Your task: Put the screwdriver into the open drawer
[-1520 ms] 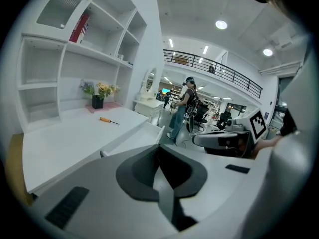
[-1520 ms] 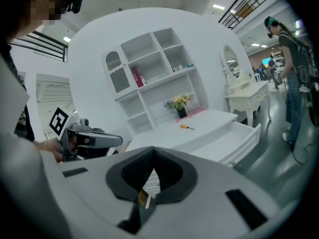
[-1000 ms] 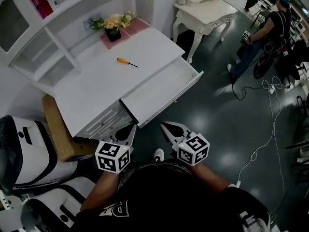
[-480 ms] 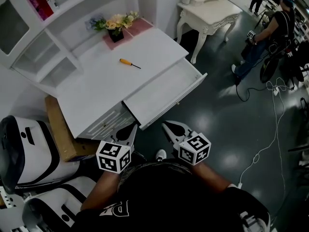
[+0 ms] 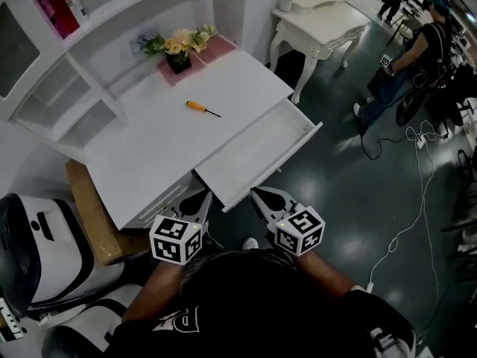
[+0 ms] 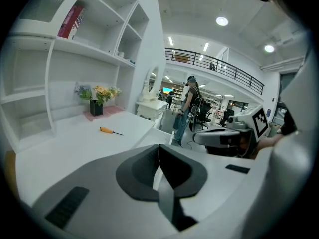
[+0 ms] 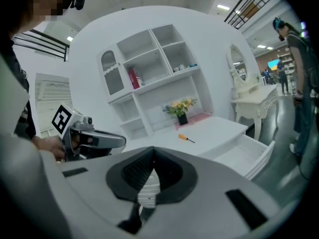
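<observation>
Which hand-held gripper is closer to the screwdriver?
Left. The left hand-held gripper is at the front of the desk, in line with the screwdriver; the right hand-held gripper is off to the side, by the open drawer.

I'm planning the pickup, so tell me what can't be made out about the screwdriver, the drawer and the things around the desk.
Screwdriver tip: too small in every view to tell its type.
Drawer: in the left gripper view, mostly covered by the body of the left gripper.
Red book: cut off by the head view's top edge.
Brown box: partly hidden under the desk in the head view.
</observation>
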Demonstrator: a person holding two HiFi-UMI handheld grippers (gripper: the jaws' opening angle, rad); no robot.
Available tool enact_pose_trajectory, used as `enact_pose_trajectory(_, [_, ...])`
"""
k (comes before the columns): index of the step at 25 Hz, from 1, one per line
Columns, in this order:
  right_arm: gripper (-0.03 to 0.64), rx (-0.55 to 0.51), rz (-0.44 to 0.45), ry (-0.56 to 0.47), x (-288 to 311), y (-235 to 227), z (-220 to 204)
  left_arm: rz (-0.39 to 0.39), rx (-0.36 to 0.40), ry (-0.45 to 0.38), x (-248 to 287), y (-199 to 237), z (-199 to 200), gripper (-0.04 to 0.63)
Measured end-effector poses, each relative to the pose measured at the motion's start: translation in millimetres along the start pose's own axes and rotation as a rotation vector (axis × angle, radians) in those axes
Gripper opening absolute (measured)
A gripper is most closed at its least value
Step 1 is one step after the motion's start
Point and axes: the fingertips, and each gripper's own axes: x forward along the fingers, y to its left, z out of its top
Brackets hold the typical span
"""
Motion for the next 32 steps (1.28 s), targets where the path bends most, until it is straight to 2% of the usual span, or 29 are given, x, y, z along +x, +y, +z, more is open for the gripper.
enact_pose_trajectory(8, [0.009, -0.011, -0.047, 0.017, 61, -7, 23, -0.018, 0.031, 0.010, 13, 61, 24, 0.015])
enact_pose_trajectory(19, [0.011, -0.096, -0.101, 0.132, 146, -20, 28, -0.025, -0.011, -0.001, 21, 135, 35, 0.015])
enact_pose_trajectory(32, [0.011, -0.167, -0.176, 0.171, 221, -29, 39, -0.048, -0.010, 0.039, 15, 194, 32, 0.015])
